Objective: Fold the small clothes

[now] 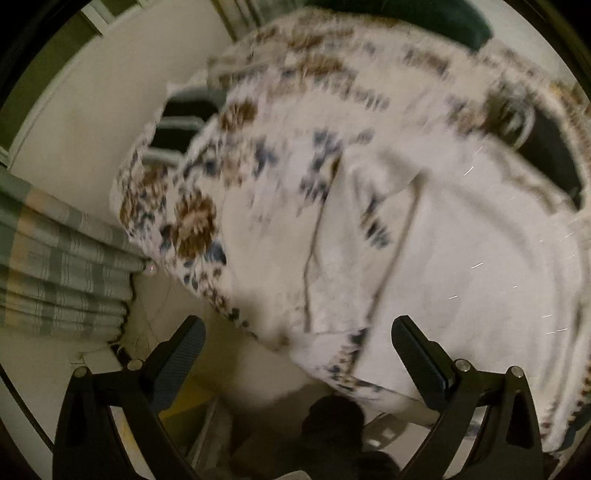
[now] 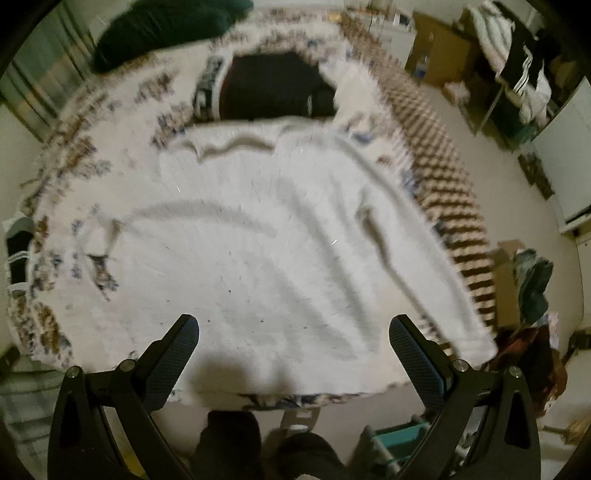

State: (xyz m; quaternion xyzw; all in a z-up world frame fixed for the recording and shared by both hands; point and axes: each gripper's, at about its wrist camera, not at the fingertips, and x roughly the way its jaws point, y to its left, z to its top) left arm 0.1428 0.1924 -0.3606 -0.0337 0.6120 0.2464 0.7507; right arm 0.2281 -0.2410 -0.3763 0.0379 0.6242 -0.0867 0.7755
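**Inspector A:** Start at the left. What does the left wrist view show?

**Inspector B:** A green checked cloth (image 1: 62,273) hangs folded at the left, beside the bed's left edge. The bed carries a floral cover (image 1: 258,122), white with brown and blue flowers. The picture is blurred throughout.

**Inspector A:** And the left gripper (image 1: 299,347)?

**Inspector B:** Its fingers are spread wide with nothing between them. It hangs above the near left corner of the bed.

**Inspector A:** Where is the garment?

**Inspector B:** A white top (image 2: 258,240) lies spread across the middle of the bed, reaching the near edge, creased in long ridges. In the left view it fills the right half (image 1: 461,258).

**Inspector A:** Other clothes on the bed?

**Inspector B:** In the right view, a black sock with white stripes (image 2: 18,254) sits at the left edge. A dark green bundle (image 2: 162,26) rests at the far left corner. A black garment (image 2: 273,88) lies beyond the white top, near the far edge; whether they touch I cannot tell.

**Inspector A:** The right gripper (image 2: 293,347)?

**Inspector B:** Fingers apart, empty, above the near edge over the white top's hem.

**Inspector A:** Right of the bed?

**Inspector B:** Cardboard boxes (image 2: 439,48) and clothes on a rack (image 2: 517,62) along the far wall.
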